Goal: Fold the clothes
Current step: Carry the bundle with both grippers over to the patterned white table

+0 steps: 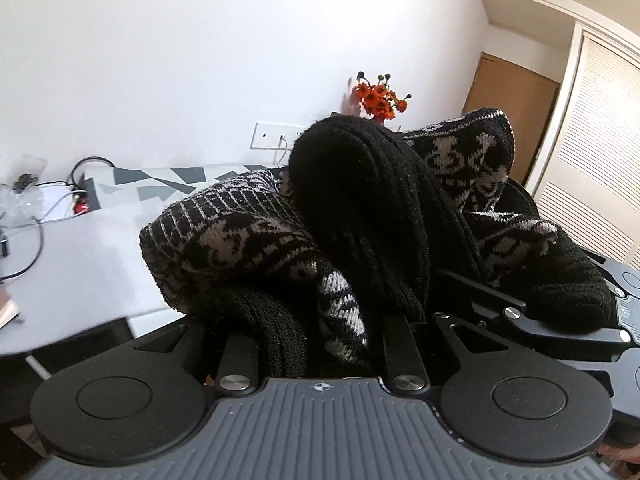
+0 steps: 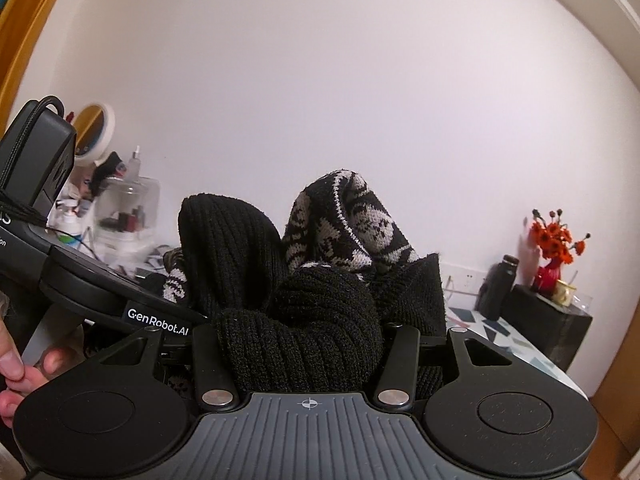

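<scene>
Both grippers are raised above the white table (image 1: 80,248), each with a thick bunch of the black knitted sweater with a grey-white skull pattern (image 1: 360,216) piled into its mouth. The left gripper (image 1: 320,344) has ribbed black knit and a patterned fold stuffed between its fingers, which look clamped on the wool, though the tips themselves are buried. The right gripper (image 2: 308,344) is the same: a fat roll of ribbed black knit fills the gap and the fingers appear clenched around it. The sweater hangs bunched between the two tools, well up from the table, and the vase of orange flowers (image 1: 380,98) stands behind it against the wall.

The risk, I think, is that each grip holds several layers at once. Lowered like this, the garment would likely land crumpled instead of flat, and a heavy loose fold could slide out of one grip.
</scene>
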Demonstrator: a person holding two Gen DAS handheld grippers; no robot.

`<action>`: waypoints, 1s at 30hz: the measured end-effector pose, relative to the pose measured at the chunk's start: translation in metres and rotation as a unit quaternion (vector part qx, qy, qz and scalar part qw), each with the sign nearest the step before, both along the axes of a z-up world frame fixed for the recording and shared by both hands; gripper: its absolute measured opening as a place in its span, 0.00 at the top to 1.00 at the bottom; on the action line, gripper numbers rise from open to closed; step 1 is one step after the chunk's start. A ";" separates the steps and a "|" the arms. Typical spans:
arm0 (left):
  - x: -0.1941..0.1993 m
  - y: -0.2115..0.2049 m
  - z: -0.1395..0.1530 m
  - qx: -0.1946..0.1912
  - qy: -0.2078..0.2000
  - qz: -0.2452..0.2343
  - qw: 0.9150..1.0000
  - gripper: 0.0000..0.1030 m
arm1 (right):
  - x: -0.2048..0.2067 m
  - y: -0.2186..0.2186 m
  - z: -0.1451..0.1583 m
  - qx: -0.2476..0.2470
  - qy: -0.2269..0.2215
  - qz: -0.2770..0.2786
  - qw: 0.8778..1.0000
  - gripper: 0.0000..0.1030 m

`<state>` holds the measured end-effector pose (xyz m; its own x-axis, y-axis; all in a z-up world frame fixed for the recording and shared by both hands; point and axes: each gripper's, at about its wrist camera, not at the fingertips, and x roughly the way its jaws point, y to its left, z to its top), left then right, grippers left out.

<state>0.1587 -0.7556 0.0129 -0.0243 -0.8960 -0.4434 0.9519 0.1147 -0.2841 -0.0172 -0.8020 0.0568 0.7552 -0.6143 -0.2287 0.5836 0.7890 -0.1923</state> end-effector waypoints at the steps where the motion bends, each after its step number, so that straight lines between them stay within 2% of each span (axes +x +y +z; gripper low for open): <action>1: 0.000 -0.014 -0.002 0.002 -0.001 0.004 1.000 0.80 | -0.001 -0.017 -0.003 0.000 -0.003 0.007 1.000 0.57; 7: -0.015 -0.113 -0.007 0.000 -0.013 0.072 0.997 0.80 | -0.014 -0.162 -0.016 0.000 -0.021 0.087 0.996 0.57; 11: -0.034 -0.196 -0.005 0.015 0.011 0.145 0.989 0.80 | -0.023 -0.271 -0.008 0.021 -0.012 0.141 0.990 0.57; 16: -0.063 -0.275 0.007 0.019 0.008 0.189 0.982 0.80 | -0.035 -0.374 0.006 0.036 -0.021 0.187 0.981 0.57; 22: -0.069 -0.333 0.018 0.025 -0.005 0.219 0.975 0.80 | -0.038 -0.435 0.008 0.031 -0.019 0.209 0.977 0.57; 30: -0.063 -0.380 0.002 0.037 0.015 0.230 0.972 0.80 | -0.024 -0.486 -0.001 0.071 0.002 0.202 0.977 0.57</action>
<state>0.0960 -1.1353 0.0147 0.3577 -0.7803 -0.5130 0.7866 0.5478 -0.2849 -0.0417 -1.2880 0.0556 0.9285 -0.2279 -0.2933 0.2182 0.9737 -0.0658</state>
